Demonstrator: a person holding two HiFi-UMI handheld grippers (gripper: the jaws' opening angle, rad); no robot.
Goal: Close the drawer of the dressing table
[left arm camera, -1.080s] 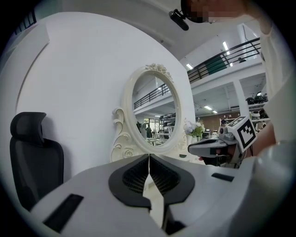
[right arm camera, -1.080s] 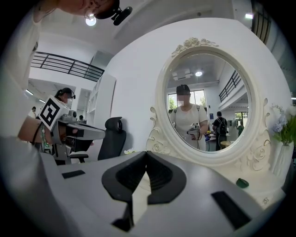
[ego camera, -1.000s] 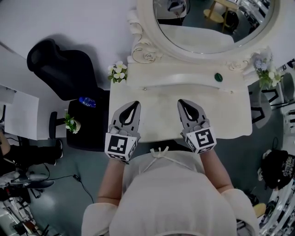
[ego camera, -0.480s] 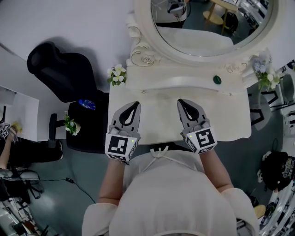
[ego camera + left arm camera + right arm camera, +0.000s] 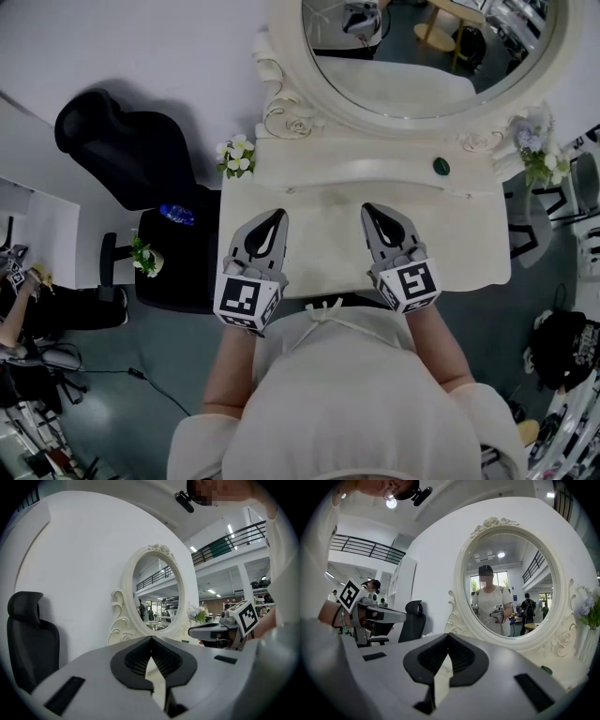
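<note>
Head view: person stands at the dressing table [image 5: 469,253]. Left claw [image 5: 277,213] and right claw [image 5: 368,207] are side by side over the worktop, both pointing toward the oval mirror [image 5: 431,56]. Small green object [image 5: 442,166] sits on the raised back ledge, with flowers [image 5: 236,155] at the left corner. Black chair [image 5: 131,141] with a blue bottle [image 5: 175,214] is left of the table. Drawer is hidden under the front edge by the person's body, so can't tell whether it is in or out.

Left gripper view: left claw [image 5: 151,641] has its pads together, nothing between them. Mirror [image 5: 157,592] is ahead, black chair [image 5: 28,639] at left, right claw [image 5: 211,631] at right.

Right gripper view: right claw [image 5: 448,637] has its tips meeting and is empty. Mirror [image 5: 511,583] is ahead, left claw [image 5: 379,614] at left, green object [image 5: 546,669] low right.
</note>
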